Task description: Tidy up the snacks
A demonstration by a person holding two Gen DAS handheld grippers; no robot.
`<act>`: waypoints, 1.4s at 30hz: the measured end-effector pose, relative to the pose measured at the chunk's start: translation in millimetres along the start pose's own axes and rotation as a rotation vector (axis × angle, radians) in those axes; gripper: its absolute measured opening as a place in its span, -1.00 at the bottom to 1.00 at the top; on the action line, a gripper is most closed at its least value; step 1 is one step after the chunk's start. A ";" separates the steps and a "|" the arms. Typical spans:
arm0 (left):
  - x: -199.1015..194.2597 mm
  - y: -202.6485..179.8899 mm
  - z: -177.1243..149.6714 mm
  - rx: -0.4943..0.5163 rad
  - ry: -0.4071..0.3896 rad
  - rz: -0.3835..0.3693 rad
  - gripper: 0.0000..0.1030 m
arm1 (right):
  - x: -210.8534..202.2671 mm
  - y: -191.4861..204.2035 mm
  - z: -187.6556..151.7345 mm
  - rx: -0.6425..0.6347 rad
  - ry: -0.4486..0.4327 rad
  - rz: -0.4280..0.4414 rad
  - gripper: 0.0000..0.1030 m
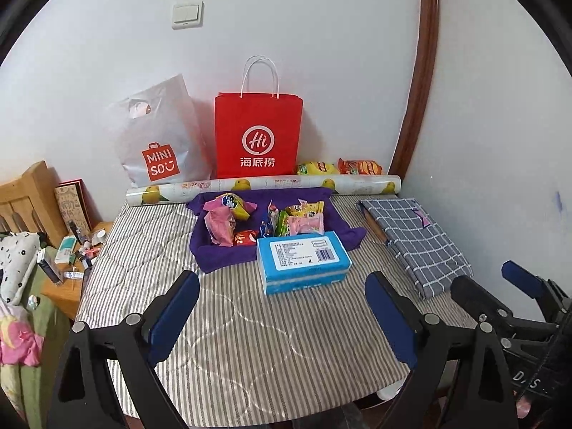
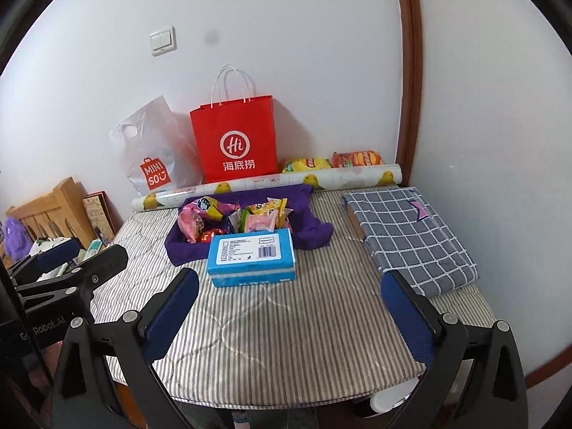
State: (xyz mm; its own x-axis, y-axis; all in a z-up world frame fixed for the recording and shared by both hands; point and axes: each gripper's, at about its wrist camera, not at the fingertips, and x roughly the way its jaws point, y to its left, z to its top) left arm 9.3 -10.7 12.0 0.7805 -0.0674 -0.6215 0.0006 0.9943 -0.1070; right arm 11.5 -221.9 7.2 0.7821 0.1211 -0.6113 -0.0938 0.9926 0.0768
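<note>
Purple plush toy, right view only

Snack packets sit heaped in a low tray lined w/ purple cloth, at the far middle of the striped table. Pink wrappers at left & right front, yellow-green ones behind, a small red one at front. Two more chip bags, yellow & orange-red, lie flat by the wall, behind a lemon-print roll.
</note>
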 end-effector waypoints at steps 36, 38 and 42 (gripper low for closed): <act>6.4 -9.3 -13.6 0.014 0.027 -0.004 0.82 | -7.3 -14.2 -20.2 0.036 0.014 -0.033 0.95; 6.2 -9.2 -13.4 0.014 0.026 -0.005 0.82 | -7.5 -14.0 -19.8 0.036 0.014 -0.033 0.95; 6.8 -9.6 -13.2 0.015 0.028 -0.005 0.82 | -7.8 -15.1 -19.4 0.040 0.011 -0.033 0.95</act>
State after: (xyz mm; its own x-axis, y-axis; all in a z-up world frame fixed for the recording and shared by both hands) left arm 6.3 -21.7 -1.5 0.7628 -0.0747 -0.6423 0.0143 0.9950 -0.0987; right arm -5.1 -237.7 -4.5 0.7773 0.0888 -0.6228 -0.0434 0.9952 0.0878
